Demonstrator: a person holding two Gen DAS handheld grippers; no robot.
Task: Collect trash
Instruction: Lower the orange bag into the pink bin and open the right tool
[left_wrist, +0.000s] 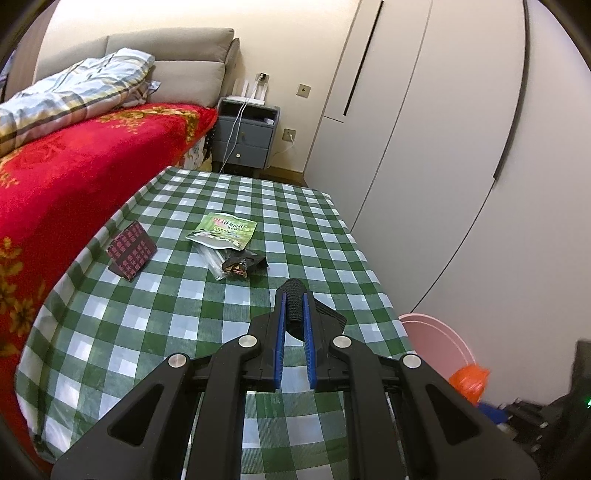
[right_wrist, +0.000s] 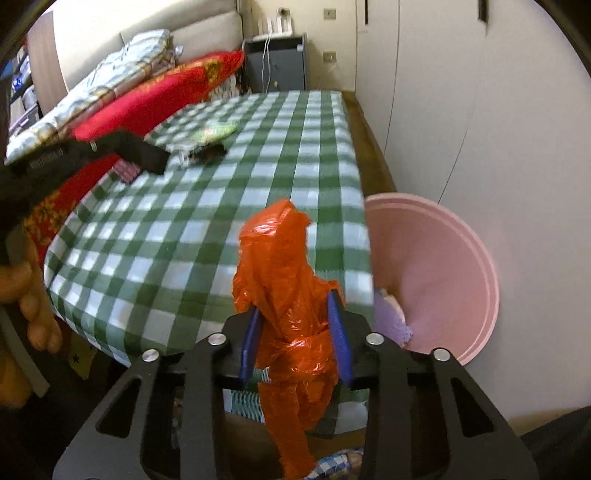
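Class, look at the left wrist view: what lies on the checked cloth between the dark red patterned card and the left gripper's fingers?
Only bare checked cloth lies between the card and the left gripper; the wrappers sit further back.

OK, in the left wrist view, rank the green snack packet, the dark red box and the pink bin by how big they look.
Largest to smallest as they look:
1. pink bin, only partly visible
2. green snack packet
3. dark red box, close to the packet, so unsure

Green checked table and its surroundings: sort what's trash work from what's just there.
For the job:
- orange plastic bag
- black fabric piece
- green snack packet
- dark wrapper
- pink bin

Just there:
- patterned red card
- red blanket
- grey nightstand
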